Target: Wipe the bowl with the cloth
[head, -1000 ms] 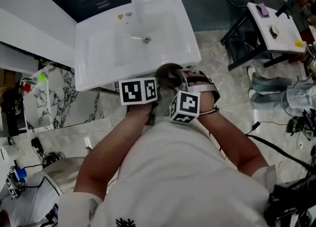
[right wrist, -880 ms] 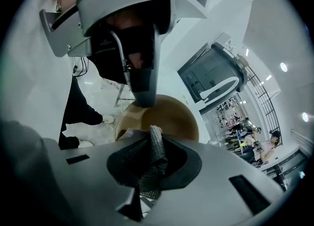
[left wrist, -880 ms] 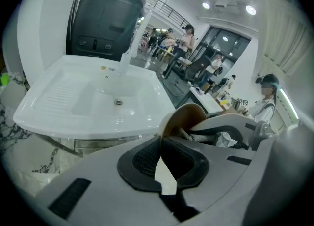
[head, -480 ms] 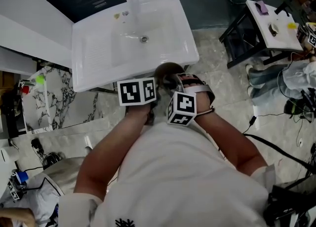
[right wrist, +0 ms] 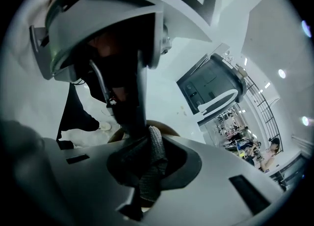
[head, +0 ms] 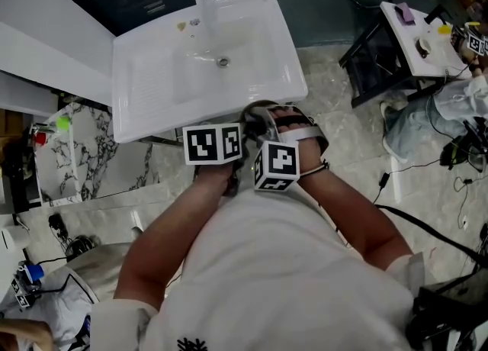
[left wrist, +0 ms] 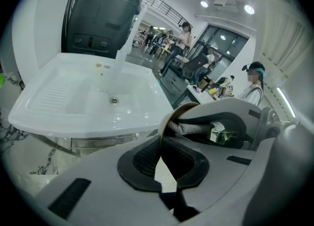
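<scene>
While left gripper (left wrist: pixel 164 166) jaws clamp bowl (left wrist: pixel 169 117) rim, right gripper (right wrist: pixel 147 171) jaws, clamping cloth (right wrist: pixel 154 146), edged slightly leftward.

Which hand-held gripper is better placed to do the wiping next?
Right: the right hand-held gripper pinches the grey cloth at the bowl, while the left hand-held gripper is clamped on the bowl's rim, steadying it.

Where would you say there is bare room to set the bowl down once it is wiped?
The ribbed drainboard, left of the basin, is bare, as is the basin around its drain. It is crowded off the near edge of the sink, where the left gripper holds the bowl and the right gripper the cloth.
</scene>
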Demonstrator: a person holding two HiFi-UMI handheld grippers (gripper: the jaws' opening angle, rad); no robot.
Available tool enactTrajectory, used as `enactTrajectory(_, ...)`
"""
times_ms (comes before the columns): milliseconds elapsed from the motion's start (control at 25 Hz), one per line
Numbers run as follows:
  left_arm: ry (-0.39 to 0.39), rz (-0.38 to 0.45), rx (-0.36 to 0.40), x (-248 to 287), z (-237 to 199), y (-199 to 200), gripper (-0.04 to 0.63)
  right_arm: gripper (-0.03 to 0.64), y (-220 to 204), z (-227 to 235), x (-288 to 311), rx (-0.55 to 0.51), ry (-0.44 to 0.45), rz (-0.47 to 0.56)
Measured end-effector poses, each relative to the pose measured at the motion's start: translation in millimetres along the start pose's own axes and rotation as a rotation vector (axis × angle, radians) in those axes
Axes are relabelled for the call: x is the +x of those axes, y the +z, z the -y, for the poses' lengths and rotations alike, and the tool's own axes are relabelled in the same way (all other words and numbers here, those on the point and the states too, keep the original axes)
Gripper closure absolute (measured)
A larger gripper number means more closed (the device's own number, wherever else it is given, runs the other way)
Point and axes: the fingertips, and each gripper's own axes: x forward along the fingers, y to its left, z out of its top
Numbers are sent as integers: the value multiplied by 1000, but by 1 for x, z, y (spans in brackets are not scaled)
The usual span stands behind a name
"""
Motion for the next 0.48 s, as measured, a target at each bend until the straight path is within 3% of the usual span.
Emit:
enactTrajectory(200, 4, -10, 13, 2, 0, -2, 577, 580, -9, 9, -3, -20, -41, -49)
enactTrajectory(480, 14, -2, 3, 4, -2, 0, 577, 580, -36, 4, -5, -8, -9, -121)
